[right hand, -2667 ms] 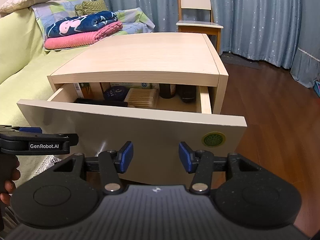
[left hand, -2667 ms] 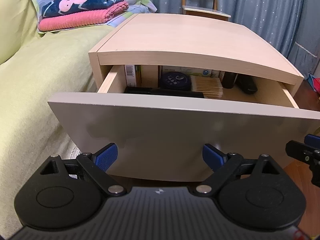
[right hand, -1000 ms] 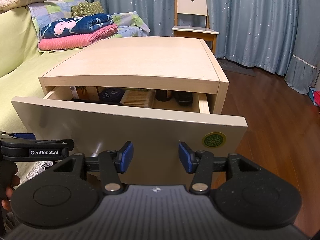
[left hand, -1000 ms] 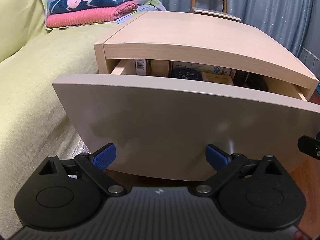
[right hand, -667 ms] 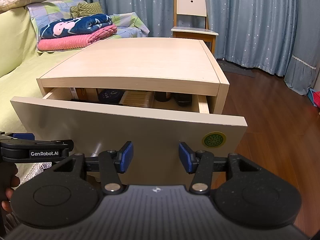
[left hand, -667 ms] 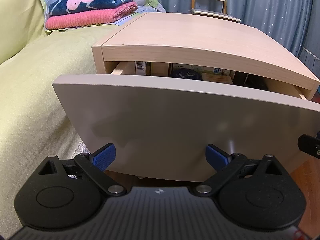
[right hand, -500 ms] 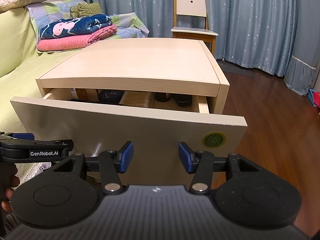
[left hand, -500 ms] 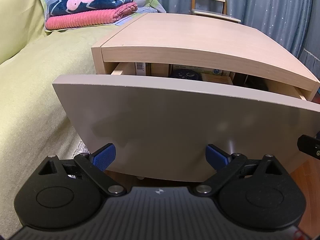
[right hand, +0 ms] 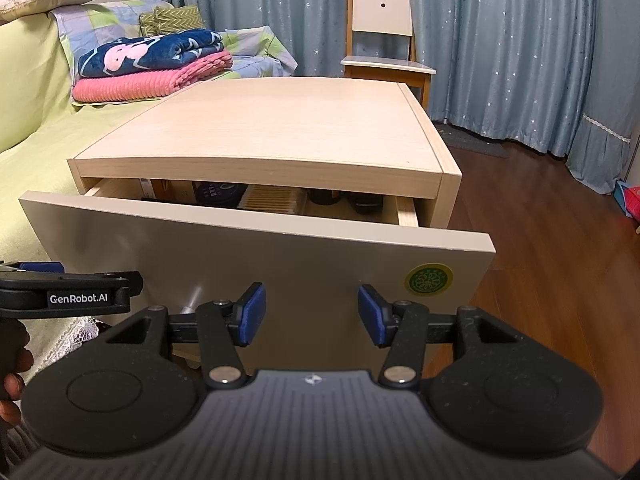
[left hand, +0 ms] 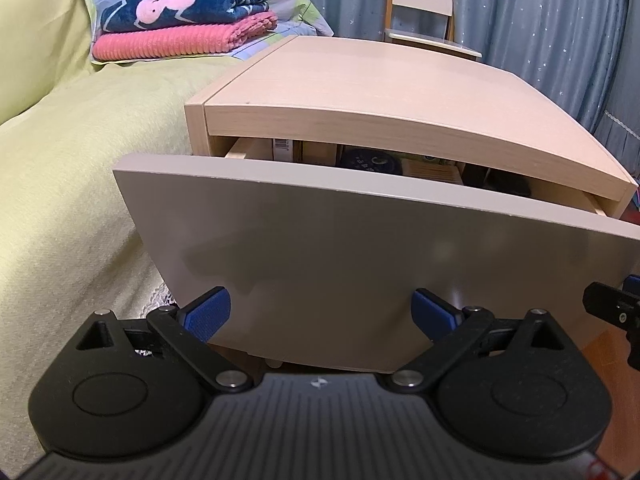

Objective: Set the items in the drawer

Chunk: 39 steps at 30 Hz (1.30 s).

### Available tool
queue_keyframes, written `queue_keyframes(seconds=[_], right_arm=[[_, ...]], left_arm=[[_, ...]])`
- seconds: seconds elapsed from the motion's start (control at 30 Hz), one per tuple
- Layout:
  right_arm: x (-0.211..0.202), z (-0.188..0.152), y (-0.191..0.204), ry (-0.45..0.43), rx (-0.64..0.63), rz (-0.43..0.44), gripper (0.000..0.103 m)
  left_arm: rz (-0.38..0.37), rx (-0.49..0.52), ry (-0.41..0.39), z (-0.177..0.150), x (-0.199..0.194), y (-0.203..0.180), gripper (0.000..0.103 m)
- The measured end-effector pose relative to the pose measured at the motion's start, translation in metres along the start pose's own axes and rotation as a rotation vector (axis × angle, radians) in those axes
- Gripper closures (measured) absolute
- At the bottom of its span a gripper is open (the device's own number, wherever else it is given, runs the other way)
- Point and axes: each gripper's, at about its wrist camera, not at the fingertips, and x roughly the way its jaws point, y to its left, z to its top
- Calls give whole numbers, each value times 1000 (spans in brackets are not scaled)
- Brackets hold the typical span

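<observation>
A pale wooden bedside cabinet has its drawer partly pulled out, with the grey drawer front close before both grippers. Inside the drawer I see a dark round tin, a box of wooden sticks, a barcoded carton and dark items at the right. My left gripper is open wide and empty, low against the drawer front. My right gripper is open and empty, also facing the front.
A yellow-green bed lies left of the cabinet, with folded pink and navy blankets. A white chair and blue star curtains stand behind. Wooden floor spreads to the right. A hand holds the left gripper.
The drawer has slid inward since the earliest frames, so less of its contents shows. Both grippers have followed the front forward and stayed open.
</observation>
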Motion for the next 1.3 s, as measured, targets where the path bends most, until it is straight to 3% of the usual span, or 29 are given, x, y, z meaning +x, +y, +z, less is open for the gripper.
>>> queue_keyframes(seconds=[1.3], right_arm=[[11,5,0,-11,0,-17,54]], left_arm=[[-31,-2,-10,14,12,3,4]])
